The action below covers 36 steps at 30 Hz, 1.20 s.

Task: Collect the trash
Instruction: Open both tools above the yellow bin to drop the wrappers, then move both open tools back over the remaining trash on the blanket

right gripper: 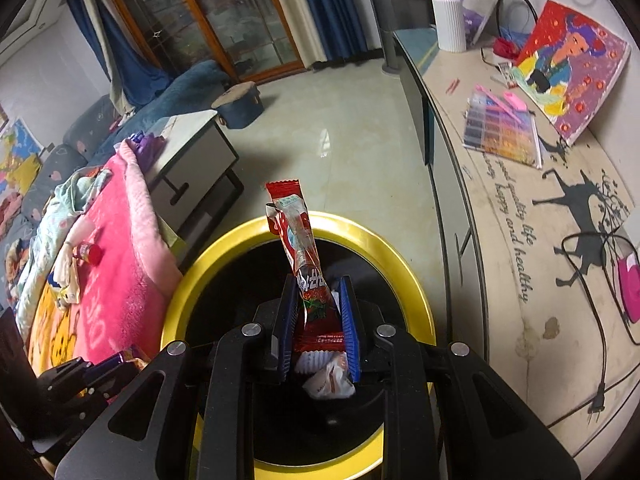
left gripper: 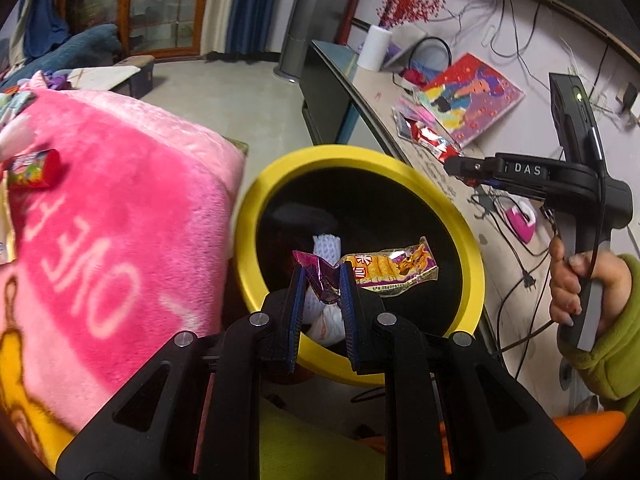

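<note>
Now both hands are hanging over the yellow-rimmed bin [left gripper: 400, 176], each with a piece of trash ready to drop. The left gripper [left gripper: 323, 280] is pinching a crumpled purple wrapper [left gripper: 318, 276] between its blue pads, and that wrapper is sitting above the bin's dark mouth, over an orange snack packet [left gripper: 394, 270] and some white wrappers already lying inside. The right gripper [right gripper: 320, 300] is clamping a long red wrapper [right gripper: 298, 240] near its lower end, so most of the wrapper is standing up past the fingertips and leaning toward the far rim of the bin [right gripper: 360, 236].

To do the drop well, I judge the right hand is needing the most care: the tall free end is reaching about as far as the rim, so it may catch there or tip outside when released. Tilting the gripper further down or bringing it nearer the middle of the opening before letting go looks wise. The left wrapper is small and light and already centred, so simply spreading the pads should be enough, though thin foil may be clinging to a pad.

More trash is waiting on the pink blanket [left gripper: 132, 184] beside the bin, including a small red-capped container [left gripper: 34, 168]. Whether anything on the counter [right gripper: 496, 208] counts as trash, I cannot tell.
</note>
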Each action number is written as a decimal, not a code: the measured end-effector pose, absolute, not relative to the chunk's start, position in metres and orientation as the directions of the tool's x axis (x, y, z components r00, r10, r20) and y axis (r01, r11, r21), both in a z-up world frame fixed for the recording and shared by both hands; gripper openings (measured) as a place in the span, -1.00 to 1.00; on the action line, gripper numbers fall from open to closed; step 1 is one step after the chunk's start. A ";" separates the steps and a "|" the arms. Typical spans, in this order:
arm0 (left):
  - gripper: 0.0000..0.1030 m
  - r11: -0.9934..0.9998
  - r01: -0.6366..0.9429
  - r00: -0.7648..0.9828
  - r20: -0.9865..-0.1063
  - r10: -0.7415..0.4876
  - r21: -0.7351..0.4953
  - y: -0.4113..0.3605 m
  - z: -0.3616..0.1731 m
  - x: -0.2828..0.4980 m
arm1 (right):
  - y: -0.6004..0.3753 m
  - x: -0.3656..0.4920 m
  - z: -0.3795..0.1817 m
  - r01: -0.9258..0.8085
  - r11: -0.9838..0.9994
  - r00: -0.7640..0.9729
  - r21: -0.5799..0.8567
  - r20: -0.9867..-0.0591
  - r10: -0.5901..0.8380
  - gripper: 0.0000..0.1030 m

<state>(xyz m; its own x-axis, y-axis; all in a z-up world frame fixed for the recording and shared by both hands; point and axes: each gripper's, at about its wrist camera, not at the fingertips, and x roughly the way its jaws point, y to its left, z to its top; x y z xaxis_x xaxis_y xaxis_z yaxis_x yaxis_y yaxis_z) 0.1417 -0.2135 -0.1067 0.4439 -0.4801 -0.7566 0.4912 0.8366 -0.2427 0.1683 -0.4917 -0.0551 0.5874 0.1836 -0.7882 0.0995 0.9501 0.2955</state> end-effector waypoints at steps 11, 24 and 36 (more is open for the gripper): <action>-0.73 0.810 0.523 0.370 -0.784 -0.498 -0.268 -0.235 -0.123 0.144 | -0.500 0.171 -0.067 0.111 0.934 0.551 0.341 -0.803 0.227 -0.56; 0.51 0.820 0.461 0.430 -0.723 -0.541 -0.339 -0.214 -0.104 0.147 | -0.479 0.172 -0.061 0.064 0.937 0.552 0.345 -0.794 0.254 0.15; 0.78 0.896 0.351 0.614 -0.655 -0.440 -0.274 -0.159 -0.068 0.134 | -0.441 0.165 -0.022 -0.017 0.948 0.625 0.318 -0.737 0.259 0.42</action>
